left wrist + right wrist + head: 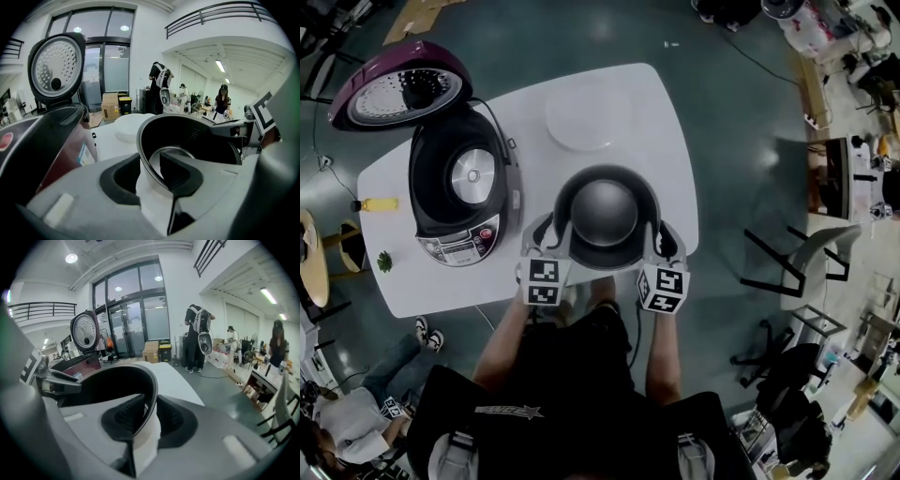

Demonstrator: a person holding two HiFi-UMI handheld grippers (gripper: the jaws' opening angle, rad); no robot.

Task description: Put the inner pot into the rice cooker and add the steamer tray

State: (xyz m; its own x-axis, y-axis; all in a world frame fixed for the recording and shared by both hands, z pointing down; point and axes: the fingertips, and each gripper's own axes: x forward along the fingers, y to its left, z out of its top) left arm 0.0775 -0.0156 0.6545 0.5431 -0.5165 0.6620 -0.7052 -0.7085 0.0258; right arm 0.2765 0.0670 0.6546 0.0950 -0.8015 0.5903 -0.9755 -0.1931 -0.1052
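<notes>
One round dark inner pot (607,217), glossy grey interior

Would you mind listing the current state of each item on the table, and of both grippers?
Rice cooker: lid raised, cavity empty.
Inner pot: upright on the table, empty, outside the cooker.
Steamer tray: lying on the table beyond the pot, untouched.
Left gripper: jaws astride the pot's rim; pressing unclear.
Right gripper: closed on the pot's rim.
</notes>
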